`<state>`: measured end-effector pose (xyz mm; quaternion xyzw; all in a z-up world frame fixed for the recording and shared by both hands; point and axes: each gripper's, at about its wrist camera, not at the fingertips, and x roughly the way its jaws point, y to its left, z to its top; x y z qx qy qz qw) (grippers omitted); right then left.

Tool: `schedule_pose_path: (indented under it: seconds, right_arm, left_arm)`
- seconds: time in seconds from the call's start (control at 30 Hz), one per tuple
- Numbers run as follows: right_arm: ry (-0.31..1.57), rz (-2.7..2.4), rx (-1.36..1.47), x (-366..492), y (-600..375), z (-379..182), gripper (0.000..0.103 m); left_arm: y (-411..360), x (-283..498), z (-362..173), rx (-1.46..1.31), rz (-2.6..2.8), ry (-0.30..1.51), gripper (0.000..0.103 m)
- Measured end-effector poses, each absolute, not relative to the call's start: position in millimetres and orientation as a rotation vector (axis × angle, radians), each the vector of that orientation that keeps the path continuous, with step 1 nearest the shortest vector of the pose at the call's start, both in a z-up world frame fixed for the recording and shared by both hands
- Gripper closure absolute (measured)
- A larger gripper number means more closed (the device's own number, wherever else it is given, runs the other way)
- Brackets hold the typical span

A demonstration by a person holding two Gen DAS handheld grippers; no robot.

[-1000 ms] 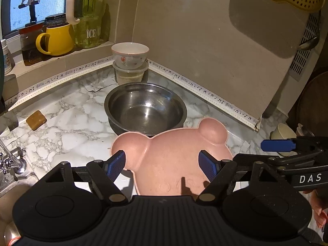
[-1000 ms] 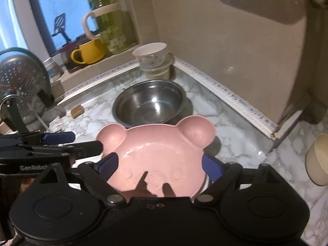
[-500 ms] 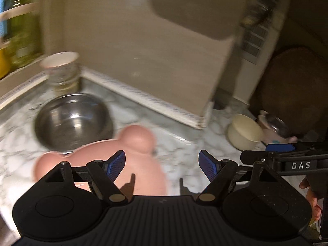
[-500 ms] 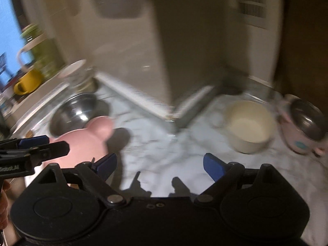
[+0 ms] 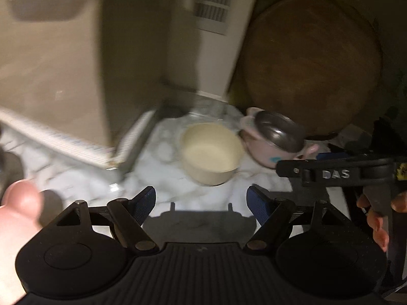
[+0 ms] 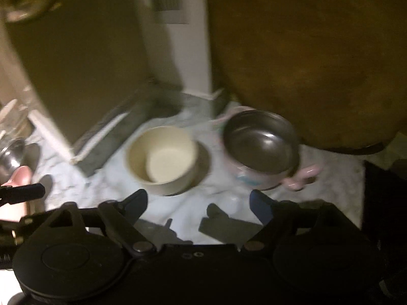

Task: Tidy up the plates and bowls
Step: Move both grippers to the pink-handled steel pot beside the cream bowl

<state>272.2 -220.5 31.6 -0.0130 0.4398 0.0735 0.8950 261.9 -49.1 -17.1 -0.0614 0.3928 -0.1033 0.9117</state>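
We are looking at a white, grey-veined marble-look counter (image 6: 106,185), smooth and faintly glossy. On it the cream bowl (image 6: 162,160) is showing a matt, plastic-like surface. The steel bowl (image 6: 259,145) is gleaming as polished metal inside a pale pink, glossy casing. The round brown board (image 5: 313,61) is looking like dull wood. The pink bear-eared plate (image 5: 17,203) is appearing matt.

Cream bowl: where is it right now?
The cream bowl sits on the marble counter, centre-left in the right wrist view, beside the steel-lined pink bowl on its right, ahead of the open right gripper.
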Motion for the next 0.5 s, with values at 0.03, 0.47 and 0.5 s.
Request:
schedule_pose_path:
  seconds: [0.03, 0.47, 0.5]
  right_arm:
    - [0.920, 0.141, -0.026, 279.0, -228.2, 32.2, 0.020]
    - [1.045, 0.055, 0.031, 363.5, -297.2, 20.9, 0.036]
    - [1.052, 0.051, 0.033, 369.1, -300.4, 19.6, 0.037]
  left_arm:
    - [-57.9, 268.6, -16.9, -0.130, -0.221, 0.819, 0.025]
    - [-157.8, 354.0, -18.7, -0.198, -0.223, 0.892, 0.026]
    - [-161.4, 358.9, -19.6, -0.207, -0.217, 0.897, 0.026]
